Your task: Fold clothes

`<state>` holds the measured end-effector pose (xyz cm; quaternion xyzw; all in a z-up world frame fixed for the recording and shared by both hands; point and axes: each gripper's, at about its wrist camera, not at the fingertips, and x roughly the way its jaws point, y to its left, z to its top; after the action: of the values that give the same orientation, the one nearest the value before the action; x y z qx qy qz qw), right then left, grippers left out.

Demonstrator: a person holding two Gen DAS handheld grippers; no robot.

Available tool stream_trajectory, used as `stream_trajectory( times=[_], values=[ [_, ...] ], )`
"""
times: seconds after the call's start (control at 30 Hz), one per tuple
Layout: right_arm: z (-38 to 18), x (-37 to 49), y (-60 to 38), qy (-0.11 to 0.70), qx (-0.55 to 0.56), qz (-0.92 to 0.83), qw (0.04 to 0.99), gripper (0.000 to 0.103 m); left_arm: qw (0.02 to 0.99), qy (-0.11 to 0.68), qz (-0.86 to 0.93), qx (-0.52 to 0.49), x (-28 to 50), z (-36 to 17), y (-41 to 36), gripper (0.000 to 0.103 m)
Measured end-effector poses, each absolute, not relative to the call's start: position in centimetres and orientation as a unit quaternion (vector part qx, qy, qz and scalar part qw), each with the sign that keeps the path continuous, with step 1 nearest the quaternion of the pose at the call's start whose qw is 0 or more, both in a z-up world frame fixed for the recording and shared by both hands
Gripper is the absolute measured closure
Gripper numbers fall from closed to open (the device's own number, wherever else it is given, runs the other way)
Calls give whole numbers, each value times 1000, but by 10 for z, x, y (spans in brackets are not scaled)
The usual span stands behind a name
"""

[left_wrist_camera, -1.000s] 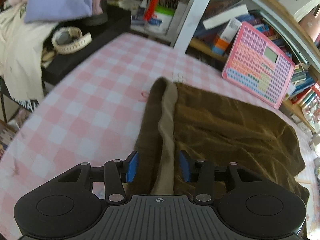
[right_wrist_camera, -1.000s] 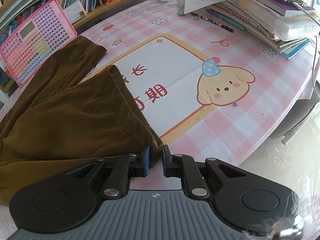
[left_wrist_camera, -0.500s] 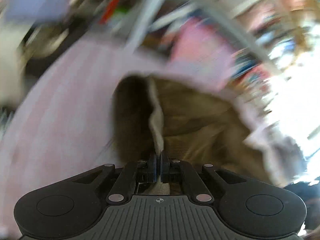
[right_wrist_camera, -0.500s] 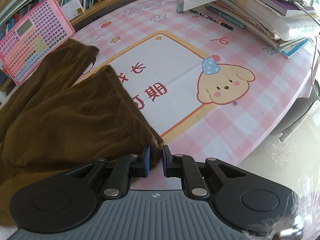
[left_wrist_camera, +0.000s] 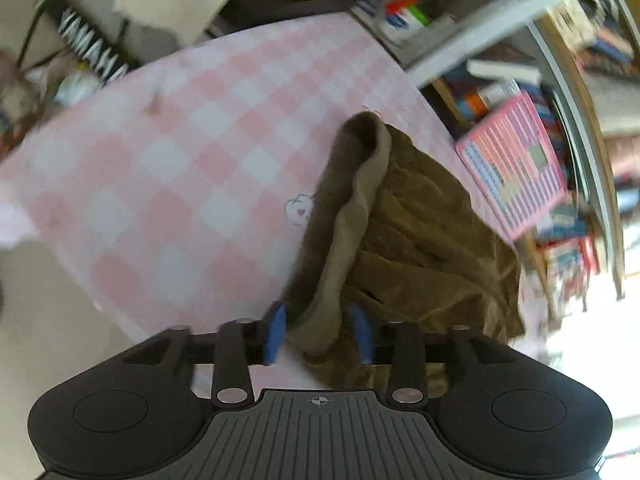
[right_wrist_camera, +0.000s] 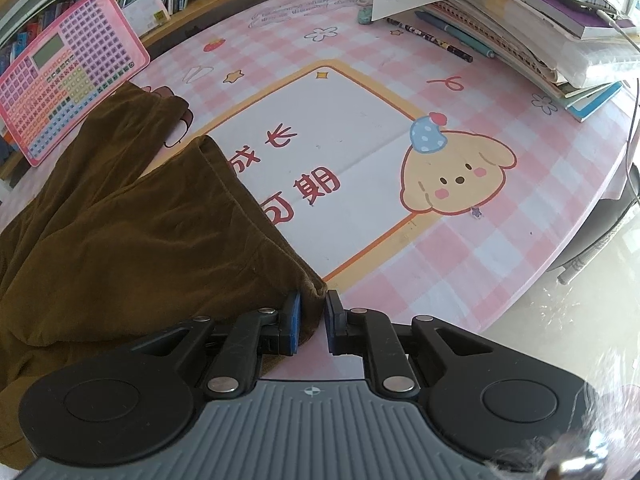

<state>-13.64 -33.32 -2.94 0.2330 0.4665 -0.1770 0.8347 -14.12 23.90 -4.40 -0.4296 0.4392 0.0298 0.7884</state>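
Brown corduroy trousers (left_wrist_camera: 420, 248) lie crumpled on the pink checked tablecloth (left_wrist_camera: 180, 184). Their lighter waistband (left_wrist_camera: 360, 200) runs in a fold toward my left gripper (left_wrist_camera: 318, 332), whose jaws are opening. The band's end lies loosely between the blue pads (left_wrist_camera: 274, 332). In the right wrist view the trousers (right_wrist_camera: 120, 232) spread to the left, both legs pointing at the white cartoon panel. My right gripper (right_wrist_camera: 312, 320) is shut on the hem corner of the near leg.
A pink toy calculator (right_wrist_camera: 60, 76) leans on the bookshelf behind the trousers and shows as well in the left wrist view (left_wrist_camera: 516, 168). Stacked books and papers (right_wrist_camera: 540, 20) and pens (right_wrist_camera: 432, 40) fill the far right. The table's edge (left_wrist_camera: 100, 292) drops off close by.
My left gripper closed on the waistband, swung sideways and rolled, and has now spread its jaws again. The right gripper has kept its grip and place.
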Motion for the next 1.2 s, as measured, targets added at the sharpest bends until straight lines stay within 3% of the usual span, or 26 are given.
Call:
stream_trajectory(
  times=[0.37, 0.47, 0.53, 0.63, 0.83, 1.0, 1.2],
  values=[
    [-30, -140, -335, 461, 247, -180, 834, 91, 693, 452, 87, -555, -150, -70, 234, 54],
    [-30, -140, -334, 460, 243, -180, 835, 91, 693, 435, 93, -568, -143, -73, 229, 58],
    [-30, -139, -334, 460, 242, -180, 835, 91, 712, 425, 82, -554, -133, -72, 222, 84],
    [-30, -139, -334, 460, 240, -179, 836, 91, 747, 419, 58, -513, -111, -67, 217, 93],
    [-30, -140, -325, 468, 250, -154, 834, 91, 826, 368, 44, -424, -99, -22, 226, 94],
    [-26, -142, -311, 460, 241, -130, 845, 96, 807, 420, 83, -406, -93, -59, 238, 93],
    [61, -148, -317, 330, 230, -87, 912, 97, 806, 430, 55, -403, -95, -58, 231, 93]
  ],
)
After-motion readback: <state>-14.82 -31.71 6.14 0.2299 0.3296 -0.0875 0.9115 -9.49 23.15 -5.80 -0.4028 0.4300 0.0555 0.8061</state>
